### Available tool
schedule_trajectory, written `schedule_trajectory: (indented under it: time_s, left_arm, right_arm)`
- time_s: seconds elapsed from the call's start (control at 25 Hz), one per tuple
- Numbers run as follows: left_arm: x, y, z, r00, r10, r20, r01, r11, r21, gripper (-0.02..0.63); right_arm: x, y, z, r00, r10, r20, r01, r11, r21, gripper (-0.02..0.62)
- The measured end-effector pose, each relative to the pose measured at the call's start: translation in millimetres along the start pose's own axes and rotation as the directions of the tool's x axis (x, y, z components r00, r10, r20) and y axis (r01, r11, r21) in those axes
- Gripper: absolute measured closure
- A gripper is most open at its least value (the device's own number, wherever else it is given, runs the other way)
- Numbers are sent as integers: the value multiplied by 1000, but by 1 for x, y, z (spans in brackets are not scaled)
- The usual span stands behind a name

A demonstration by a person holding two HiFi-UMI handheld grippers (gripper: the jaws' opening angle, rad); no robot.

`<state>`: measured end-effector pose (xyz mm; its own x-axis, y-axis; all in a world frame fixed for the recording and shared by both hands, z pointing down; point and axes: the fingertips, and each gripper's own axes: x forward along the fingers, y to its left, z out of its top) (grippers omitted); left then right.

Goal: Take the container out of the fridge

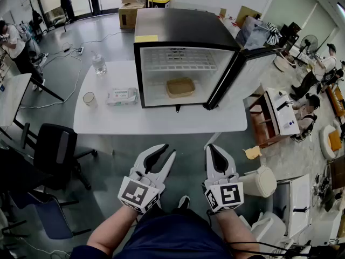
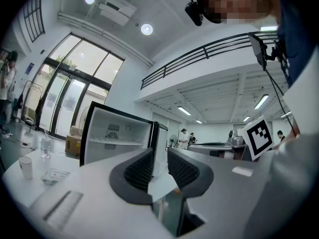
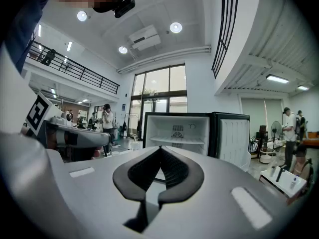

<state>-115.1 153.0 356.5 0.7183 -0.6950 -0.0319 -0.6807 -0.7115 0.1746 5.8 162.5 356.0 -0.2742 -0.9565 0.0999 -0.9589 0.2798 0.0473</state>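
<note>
A black mini fridge (image 1: pixel 183 26) stands on the white table (image 1: pixel 161 122) with its door (image 1: pixel 240 74) swung open to the right. On its floor, under a wire shelf, sits a shallow tan container (image 1: pixel 180 87). Both grippers hover low in front of the table, well short of the fridge. My left gripper (image 1: pixel 168 150) is open, with a narrow gap between its pads and nothing in it. My right gripper (image 1: pixel 211 147) is shut and empty. The fridge (image 2: pixel 117 138) shows ahead in the left gripper view and the fridge (image 3: pixel 179 133) in the right gripper view; the container is hidden in both.
Left of the fridge on the table lie a wipes pack (image 1: pixel 122 96), a cup (image 1: pixel 89 99) and a clear bottle (image 1: pixel 99 63). A black office chair (image 1: pixel 56 150) stands at the left, a small cabinet (image 1: pixel 275 117) at the right. Several people are at the room's edges.
</note>
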Motion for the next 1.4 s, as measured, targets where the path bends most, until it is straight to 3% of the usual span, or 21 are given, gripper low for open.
schedule_trajectory:
  time_s: [0.44,1.0,1.4]
  left_arm:
    - [14,-50,-19,998,37,-53,-36,999,16,512]
    - [47,-94,-29,988,146,-54,-145,989,23,513]
    - [51,-85,-41,979,192,-76,-191,981,14,513]
  right_arm:
    - [-36,-41,-8,998,35,54,-41,993,111,589]
    - [-61,-106,-17,992,100,76,-110,983,149,589]
    - [-46,-109,-28,987,147,58,-155,972,175,589]
